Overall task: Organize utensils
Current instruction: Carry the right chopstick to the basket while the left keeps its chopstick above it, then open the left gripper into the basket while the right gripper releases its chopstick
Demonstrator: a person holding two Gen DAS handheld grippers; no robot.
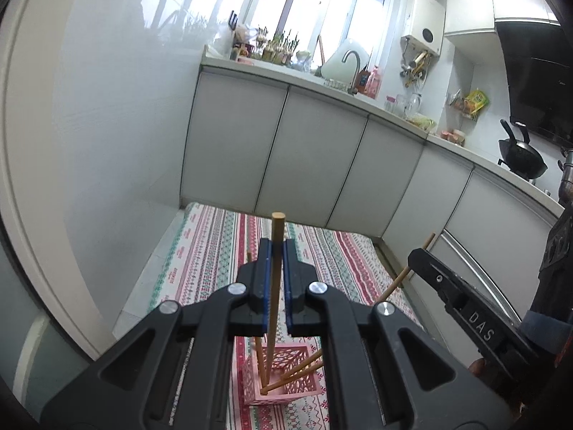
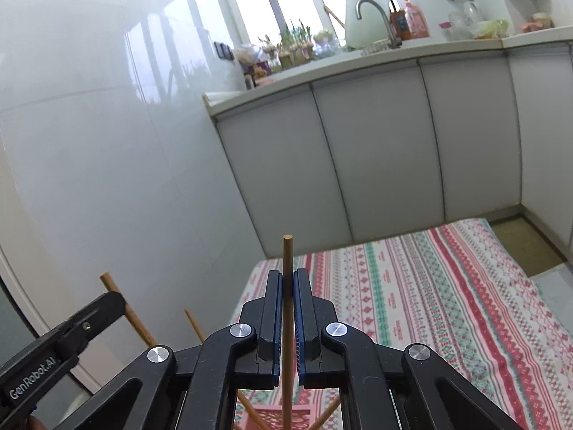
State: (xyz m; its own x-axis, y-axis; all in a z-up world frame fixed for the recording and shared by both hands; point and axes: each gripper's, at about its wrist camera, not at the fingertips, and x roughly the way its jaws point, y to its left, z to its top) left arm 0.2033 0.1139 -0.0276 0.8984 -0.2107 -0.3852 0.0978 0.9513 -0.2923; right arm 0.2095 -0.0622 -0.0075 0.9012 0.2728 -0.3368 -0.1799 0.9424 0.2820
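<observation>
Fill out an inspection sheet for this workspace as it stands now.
Surface: striped patterned cloth covers it.
Job's things: pink lattice holder stands on the cloth with several wooden chopsticks leaning inside.
Clutter: nothing seen on the cloth besides the holder.
Grippers: left tool is shut on an upright chopstick whose lower end is in the holder; right tool is shut on another upright chopstick above the holder.
Cables: nothing seen.
Surroundings: white cabinets, counter with faucet and potted plants, window behind, black wok on the stove.
</observation>
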